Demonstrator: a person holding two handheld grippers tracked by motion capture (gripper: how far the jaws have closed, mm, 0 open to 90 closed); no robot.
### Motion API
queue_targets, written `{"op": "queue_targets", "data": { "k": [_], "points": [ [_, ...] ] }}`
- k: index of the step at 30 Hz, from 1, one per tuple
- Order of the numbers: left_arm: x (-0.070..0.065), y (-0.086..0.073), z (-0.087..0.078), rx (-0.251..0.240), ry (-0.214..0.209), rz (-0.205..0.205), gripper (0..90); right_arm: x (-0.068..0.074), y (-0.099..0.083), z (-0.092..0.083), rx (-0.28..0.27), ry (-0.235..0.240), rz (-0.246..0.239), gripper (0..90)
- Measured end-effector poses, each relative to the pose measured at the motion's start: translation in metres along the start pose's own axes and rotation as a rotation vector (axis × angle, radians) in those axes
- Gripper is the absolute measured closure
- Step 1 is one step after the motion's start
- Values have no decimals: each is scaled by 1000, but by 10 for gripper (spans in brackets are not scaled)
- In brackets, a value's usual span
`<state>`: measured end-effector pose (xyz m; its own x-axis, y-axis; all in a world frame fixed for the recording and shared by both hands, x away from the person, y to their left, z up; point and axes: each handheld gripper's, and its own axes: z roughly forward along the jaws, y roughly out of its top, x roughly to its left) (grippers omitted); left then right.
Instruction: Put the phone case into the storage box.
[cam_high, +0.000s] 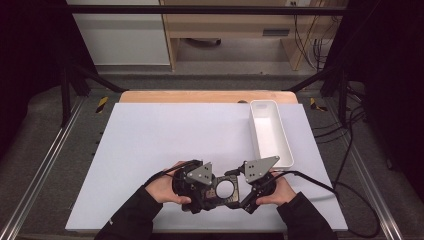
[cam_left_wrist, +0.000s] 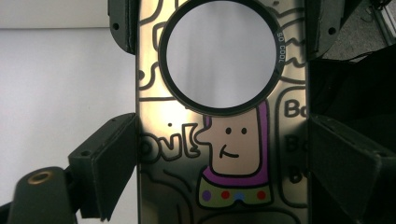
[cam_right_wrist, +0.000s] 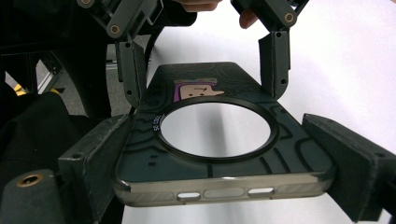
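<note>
A dark phone case (cam_high: 226, 189) with a large round ring hole and a cartoon figure (cam_left_wrist: 233, 149) is held between both grippers near the table's front edge. My left gripper (cam_high: 206, 193) is shut on one end of it. In the left gripper view its jaws press the case's (cam_left_wrist: 159, 186) two long sides. My right gripper (cam_high: 246, 194) is shut on the other end, with the case (cam_right_wrist: 219, 186) and its button slots held across its jaws. The left gripper's fingers (cam_right_wrist: 274, 60) grip the far end in that view. White surface shows through the ring.
A white mat (cam_high: 165, 135) covers the table. An empty white rectangular tray (cam_high: 280, 145) stands at the right, just beyond my right gripper. The wooden table edge (cam_high: 200, 96) runs along the back, with metal frame rails on both sides.
</note>
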<state>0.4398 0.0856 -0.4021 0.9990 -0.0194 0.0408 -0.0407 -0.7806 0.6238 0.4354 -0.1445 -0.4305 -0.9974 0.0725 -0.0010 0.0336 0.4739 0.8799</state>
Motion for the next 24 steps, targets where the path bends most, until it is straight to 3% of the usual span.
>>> {"op": "queue_targets", "data": {
  "k": [24],
  "points": [
    [1,-1,2,-6,2,-6,97,1,1,-2,15,-6,-7,121]
  ]
}}
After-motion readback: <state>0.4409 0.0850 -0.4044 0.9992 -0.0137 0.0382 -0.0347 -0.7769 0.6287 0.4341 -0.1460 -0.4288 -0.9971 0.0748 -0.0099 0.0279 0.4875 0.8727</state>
